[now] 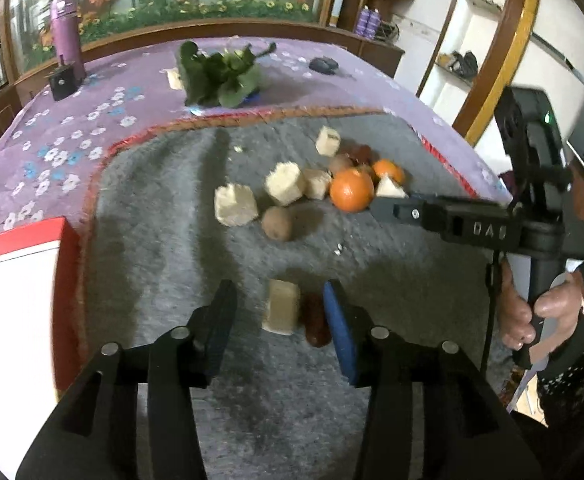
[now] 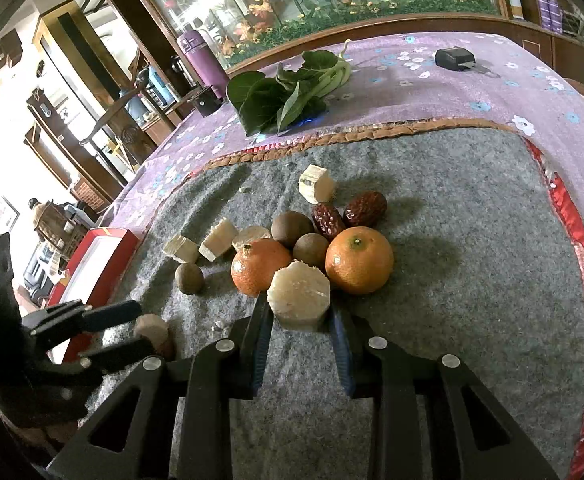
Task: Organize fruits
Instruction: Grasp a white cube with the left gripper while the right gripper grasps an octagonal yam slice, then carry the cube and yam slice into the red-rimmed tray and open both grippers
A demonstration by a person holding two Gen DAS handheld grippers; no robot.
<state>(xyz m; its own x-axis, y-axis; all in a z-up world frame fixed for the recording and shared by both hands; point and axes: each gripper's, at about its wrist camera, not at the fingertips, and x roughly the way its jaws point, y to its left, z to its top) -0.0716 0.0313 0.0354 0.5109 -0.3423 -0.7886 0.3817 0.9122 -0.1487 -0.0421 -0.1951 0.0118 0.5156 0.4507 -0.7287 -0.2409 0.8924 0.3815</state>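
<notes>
**Grippers among cut cane pieces, oranges, dates and brown fruits on the grey mat**

The only writing that reads is a set of raised letters, apparently "DAS", on the side of the black right gripper [image 1: 376,202] as the left wrist view shows it; a small green light glows on its body.

On the grey felt mat [image 2: 472,280] lie two glossy oranges [image 2: 359,260], one to each side of a cluster: two wrinkled dark red dates [image 2: 366,209], small round dull-brown fruits [image 2: 292,229], and pale cream, fibrous, faceted cane-like chunks [image 2: 216,244]. One brown fruit [image 2: 189,278] sits apart to the left.

The right gripper [image 2: 300,334] comes in low from the near edge of the mat. Its blue-padded fingers [image 2: 340,344] flank a large pale faceted chunk [image 2: 299,295], which sits just beside the left-hand orange; the jaws stand close to its sides, but I cannot tell whether they press on it. In the left wrist view a bare hand [image 1: 540,312] grips the handle.

The left gripper [image 1: 277,312] points along the mat with its fingers [image 1: 342,332] moderately spread around a pale rectangular chunk [image 1: 280,306] and a dark red date [image 1: 316,322], which lies against the right-hand pad. A red and white box [image 1: 19,280] sits at the left.
</notes>
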